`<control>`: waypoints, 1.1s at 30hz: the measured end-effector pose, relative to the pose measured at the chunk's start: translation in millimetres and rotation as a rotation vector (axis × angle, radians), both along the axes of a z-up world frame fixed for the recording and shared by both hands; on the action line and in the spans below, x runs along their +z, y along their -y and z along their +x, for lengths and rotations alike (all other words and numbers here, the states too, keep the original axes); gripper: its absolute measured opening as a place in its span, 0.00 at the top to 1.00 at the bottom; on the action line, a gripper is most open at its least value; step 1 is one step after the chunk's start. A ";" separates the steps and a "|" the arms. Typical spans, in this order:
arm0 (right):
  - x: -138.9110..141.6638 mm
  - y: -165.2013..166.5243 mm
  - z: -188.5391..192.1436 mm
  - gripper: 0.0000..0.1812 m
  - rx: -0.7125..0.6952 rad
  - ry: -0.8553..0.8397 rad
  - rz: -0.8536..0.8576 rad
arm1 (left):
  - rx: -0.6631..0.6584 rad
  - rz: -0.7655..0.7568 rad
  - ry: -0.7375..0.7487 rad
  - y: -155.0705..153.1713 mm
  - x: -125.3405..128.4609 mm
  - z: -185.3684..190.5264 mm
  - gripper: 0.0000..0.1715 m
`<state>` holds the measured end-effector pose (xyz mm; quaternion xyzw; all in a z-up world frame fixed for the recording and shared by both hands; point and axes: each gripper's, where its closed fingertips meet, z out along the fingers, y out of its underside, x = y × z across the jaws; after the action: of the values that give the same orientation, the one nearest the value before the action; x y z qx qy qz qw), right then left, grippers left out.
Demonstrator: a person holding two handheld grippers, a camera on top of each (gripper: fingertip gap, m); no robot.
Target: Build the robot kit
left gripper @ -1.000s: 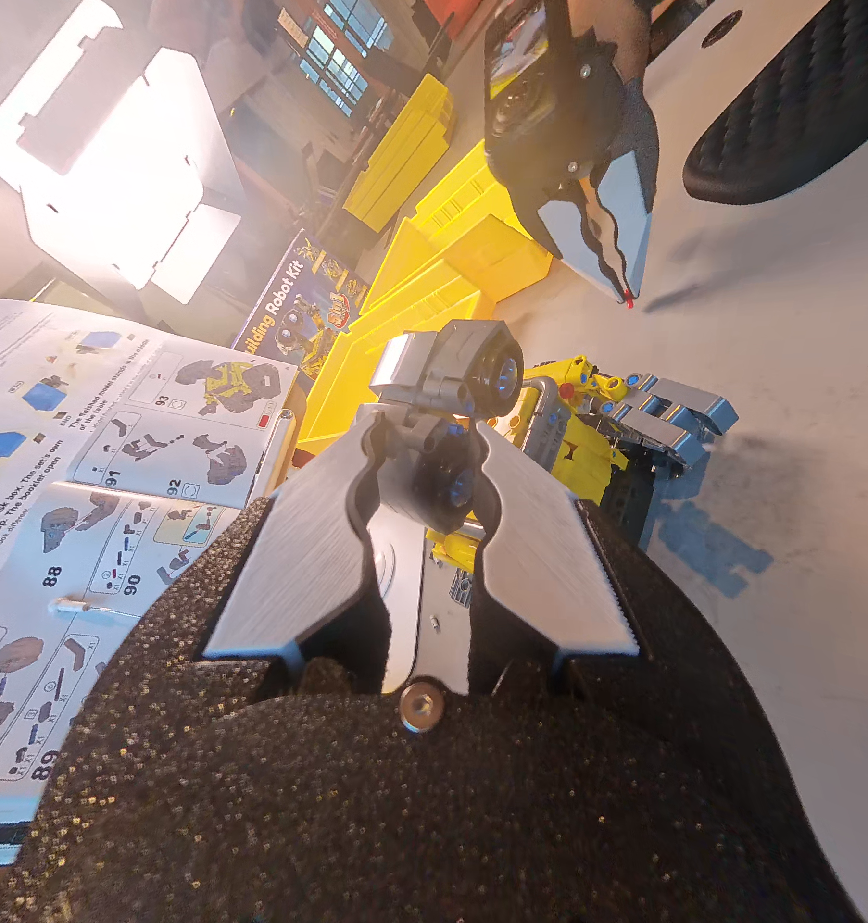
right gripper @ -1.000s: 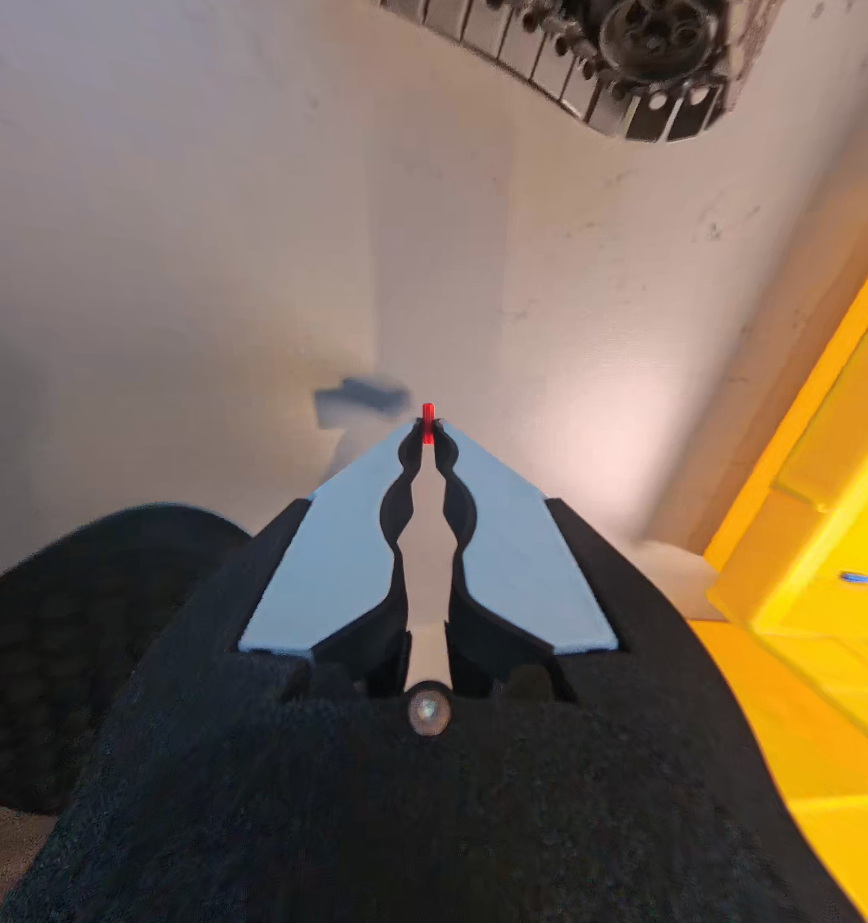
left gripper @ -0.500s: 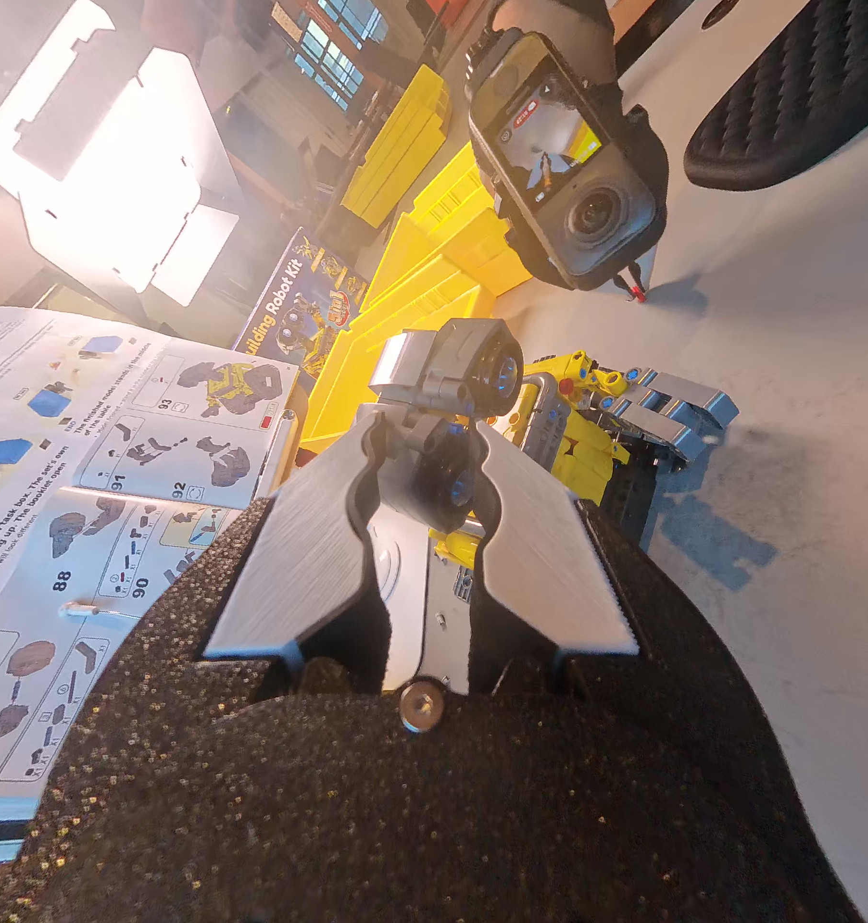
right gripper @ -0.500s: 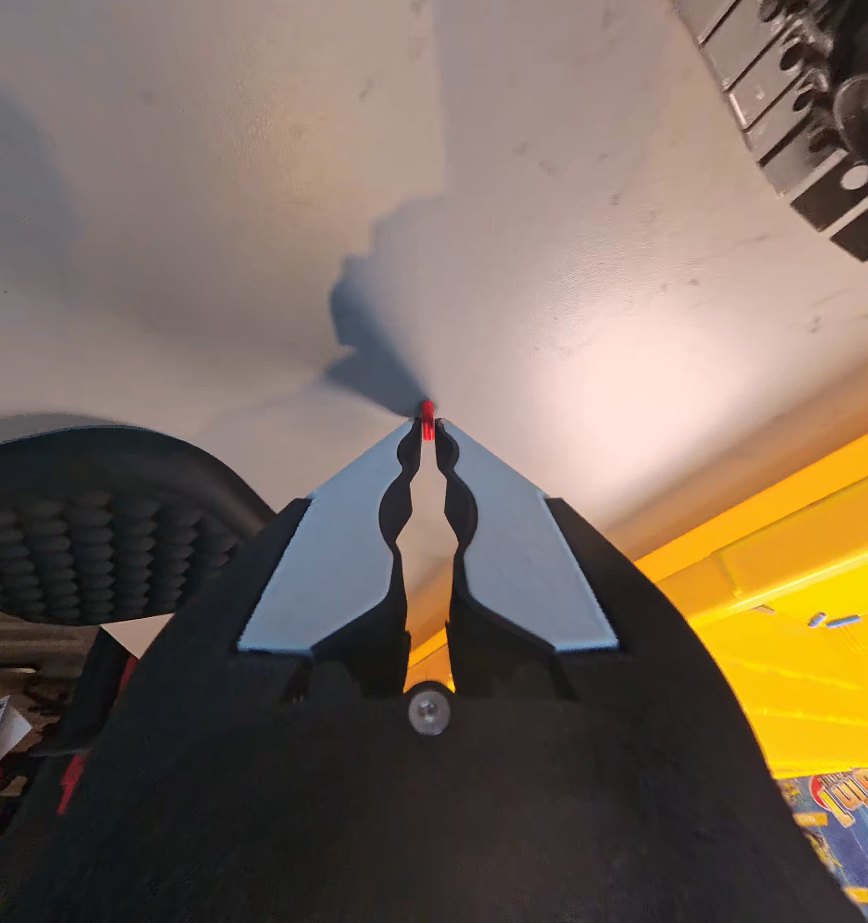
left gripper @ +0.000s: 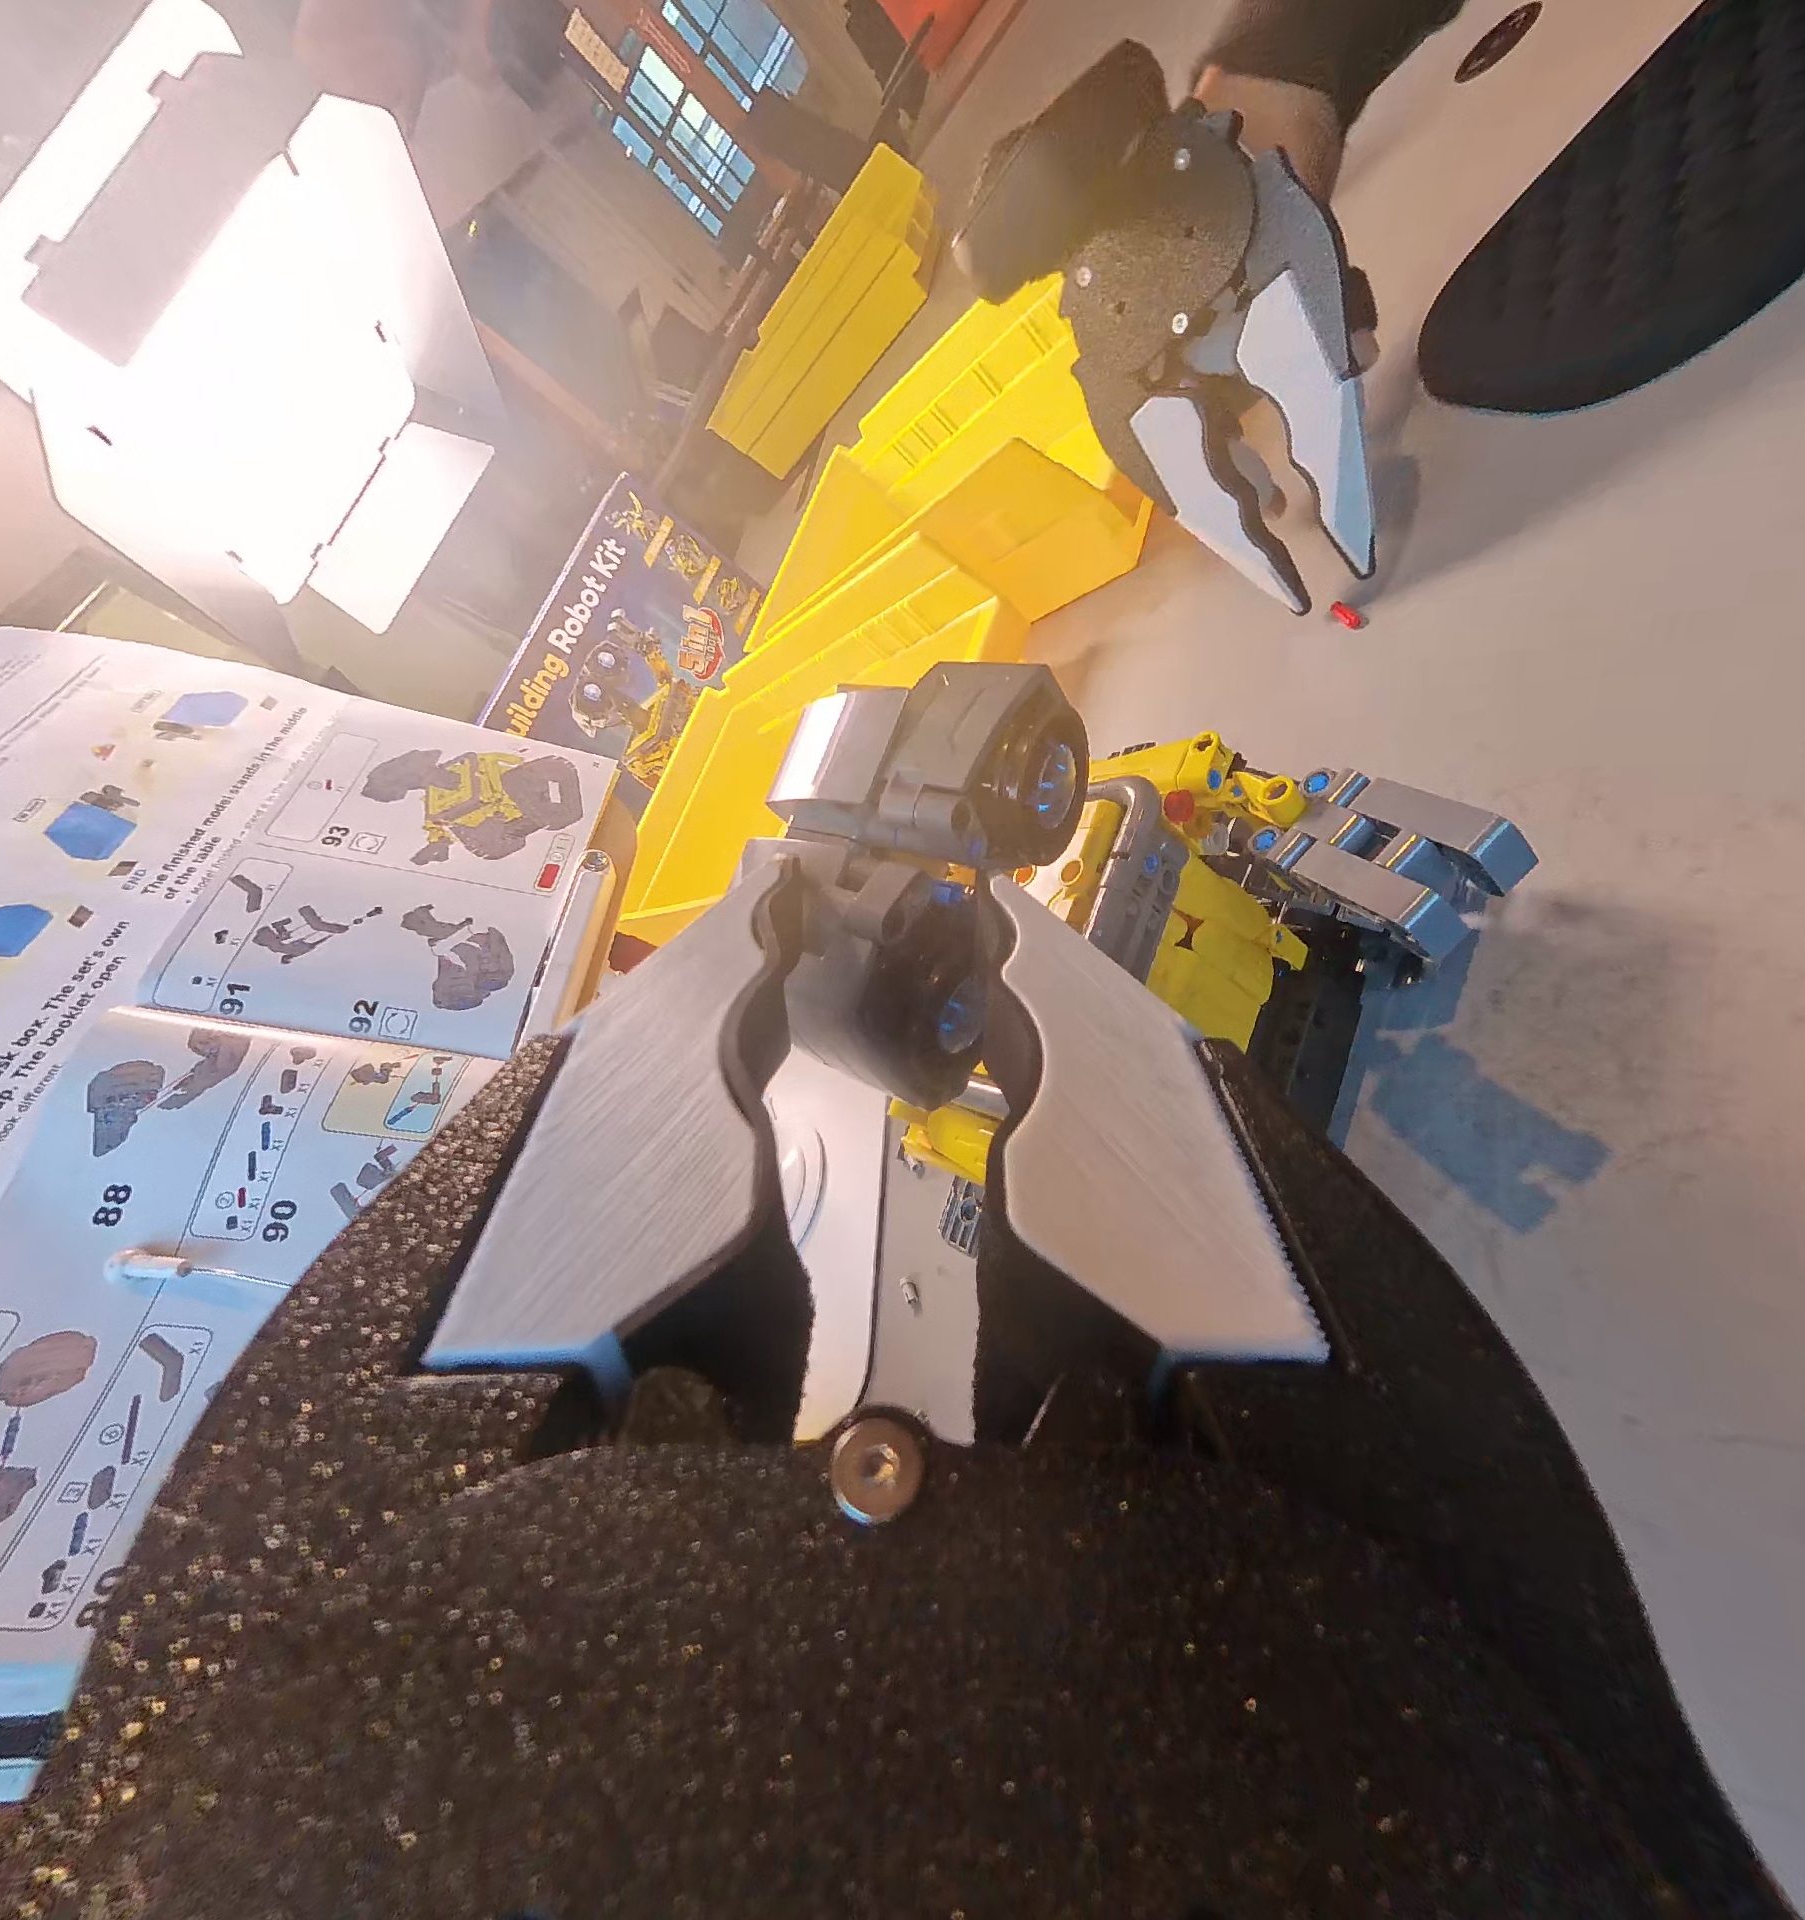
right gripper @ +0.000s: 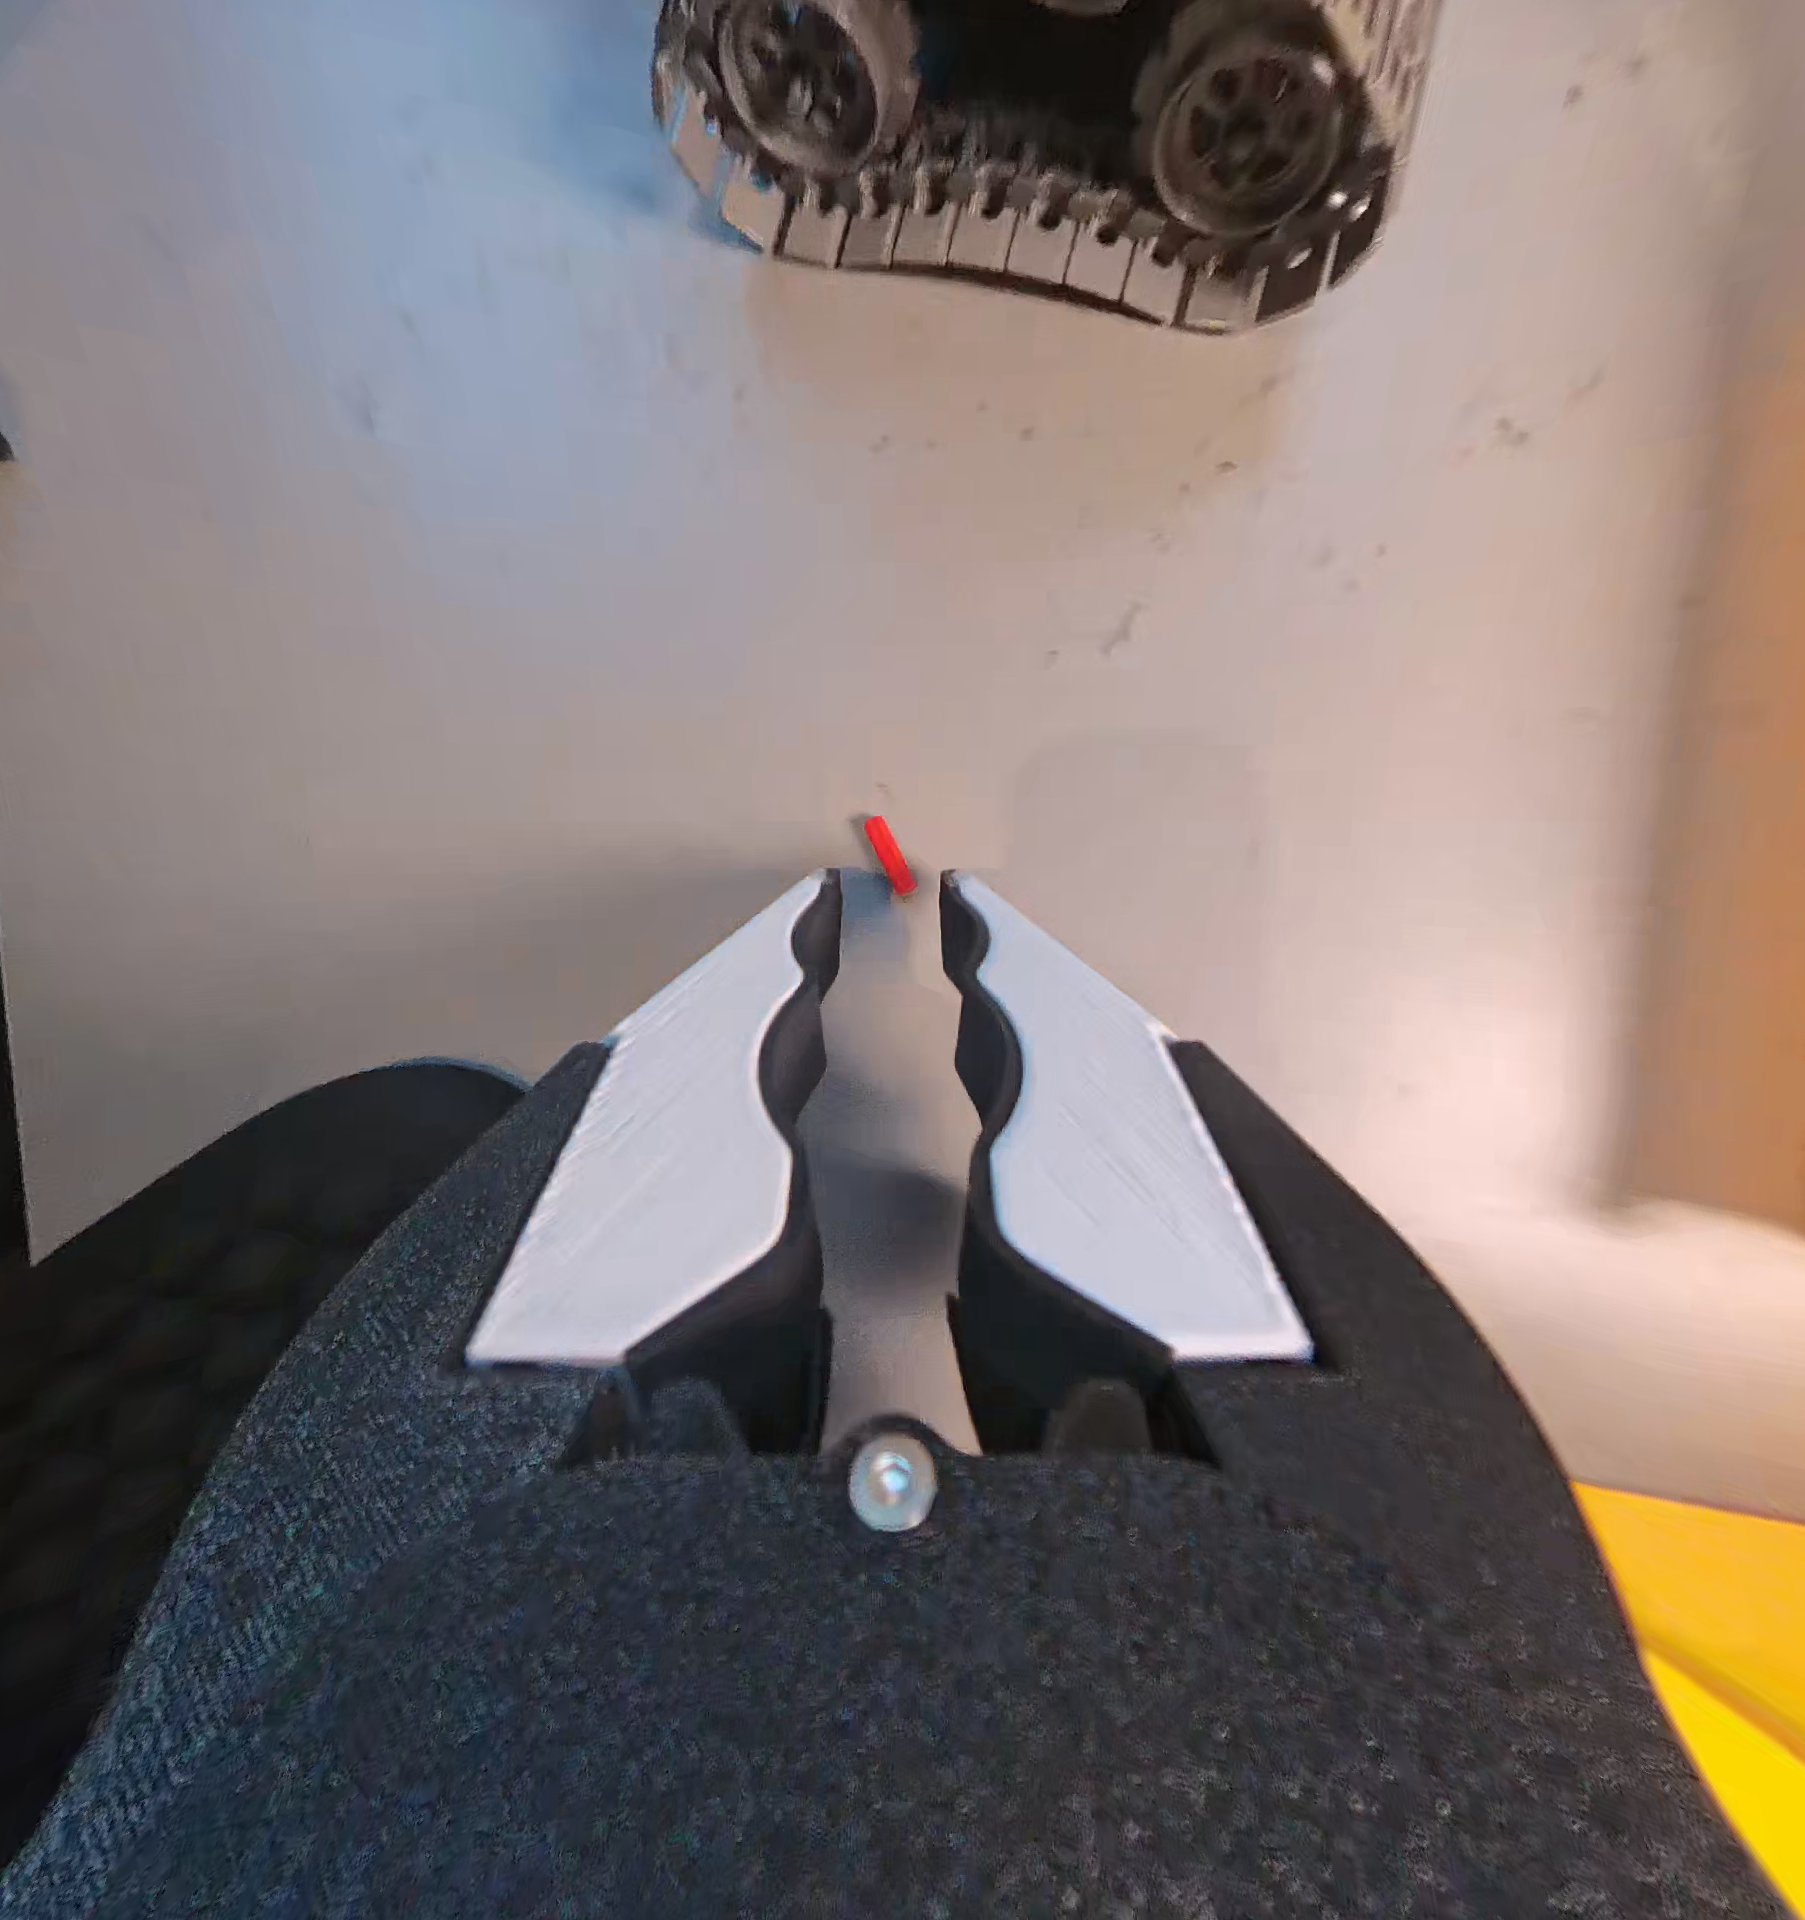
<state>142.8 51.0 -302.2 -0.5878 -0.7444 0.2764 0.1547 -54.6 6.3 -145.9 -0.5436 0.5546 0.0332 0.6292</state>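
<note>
- My left gripper (left gripper: 893,914) is clamped on the grey eye-head (left gripper: 939,831) of the yellow brick robot (left gripper: 1210,935), which stands on the white table (left gripper: 1656,883)
- My right gripper (right gripper: 887,883) has its fingers parted, holding nothing
- Small red pin (right gripper: 890,856) lies loose on the table just past my right fingertips; the left view shows it at (left gripper: 1350,615)
- Robot's tracked wheels (right gripper: 1033,156) farther ahead in the right view, blurred
- Open instruction booklet (left gripper: 202,987), yellow trays (left gripper: 929,540) to the left

red pin (right gripper: 890,855) | yellow trays (left gripper: 939,499) | white table (left gripper: 1656,831)
</note>
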 end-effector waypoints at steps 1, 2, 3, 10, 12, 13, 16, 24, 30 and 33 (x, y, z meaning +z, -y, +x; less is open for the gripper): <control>-1.1 -0.4 -0.8 0.90 -0.015 -0.039 -0.007 | -0.001 -0.002 0.005 -0.1 0.2 0.1 0.82; -3.4 -0.5 -1.5 0.90 -0.022 -0.063 -0.004 | -0.001 -0.004 0.010 -0.3 0.2 0.1 0.82; -6.0 -0.6 -2.5 0.90 -0.027 -0.079 0.003 | -0.001 -0.005 0.013 -0.2 0.1 0.0 0.82; -6.0 -0.8 -4.2 0.92 -0.013 -0.150 0.039 | -0.002 -0.015 0.036 -0.5 0.2 -1.3 0.82; -5.9 1.1 -3.5 0.94 -0.016 -0.170 0.052 | -0.003 -0.015 0.039 -0.7 0.3 -1.4 0.82; -6.0 3.6 -3.1 0.97 -0.015 -0.178 0.056 | -0.004 -0.014 0.038 -0.9 0.3 -1.3 0.82; -5.9 5.3 -2.5 0.98 -0.058 -0.192 0.077 | -0.006 -0.014 0.037 -1.5 0.6 -0.2 0.82; 16.4 7.8 -20.2 0.99 -0.261 -0.232 0.064 | 0.032 -0.012 0.008 -4.9 0.7 1.7 0.82; 107.1 21.7 -83.3 0.99 -0.325 -0.458 0.018 | 0.083 -0.004 -0.054 -8.2 0.8 5.8 0.82; 128.5 23.4 -111.4 0.99 -0.321 -0.442 0.042 | 0.079 -0.009 -0.047 -8.5 0.7 4.4 0.82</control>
<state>31.4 27.6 -173.8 -0.6203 -0.5955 0.3543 0.3675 -50.2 14.8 -145.2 -0.5670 0.5475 0.0683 0.6117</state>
